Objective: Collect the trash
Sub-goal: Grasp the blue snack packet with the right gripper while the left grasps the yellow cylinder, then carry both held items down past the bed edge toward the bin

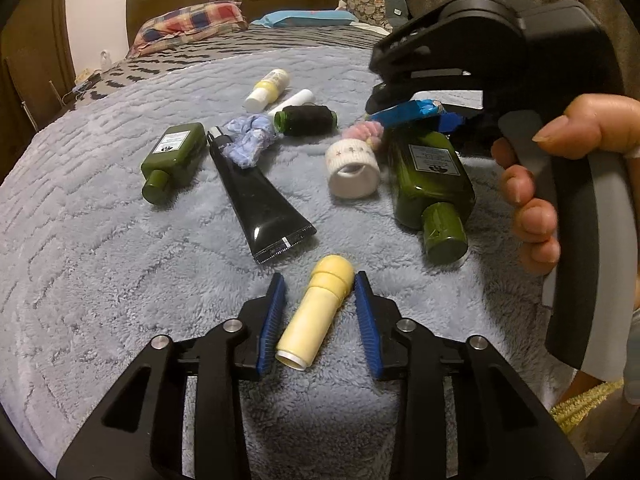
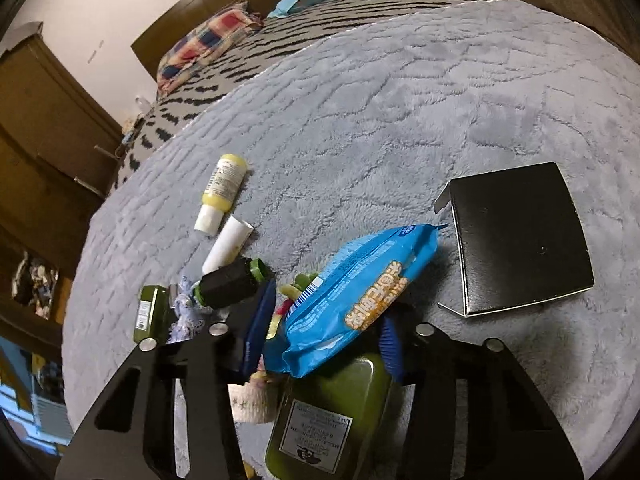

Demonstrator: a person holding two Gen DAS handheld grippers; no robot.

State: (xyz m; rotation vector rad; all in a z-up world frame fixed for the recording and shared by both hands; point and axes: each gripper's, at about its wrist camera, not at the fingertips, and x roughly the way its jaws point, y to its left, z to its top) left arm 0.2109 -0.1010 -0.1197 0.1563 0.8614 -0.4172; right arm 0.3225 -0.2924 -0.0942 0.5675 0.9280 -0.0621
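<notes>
Barely started: my right tongs [image 2: 320, 332] pinch the blue wrapper [image 2: 360, 300], left tongs [image 1: 320, 320] half-open around the yellow bottle [image 1: 316, 312], not gripping; bottles at 12 o'clock wait.

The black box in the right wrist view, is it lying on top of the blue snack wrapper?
No, the black box lies flat on the grey blanket, off to the side of the blue snack wrapper, with bare blanket showing between them.

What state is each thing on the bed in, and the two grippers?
Left gripper: open, pads either side of cream bottle, not pressing.
Cream bottle: lying down.
Right gripper: shut on blue snack bag.
Blue snack bag: crumpled, lifted.
Black tube: lying flat.
Large green bottle: lying, capped.
Black box: flaps open.
</notes>
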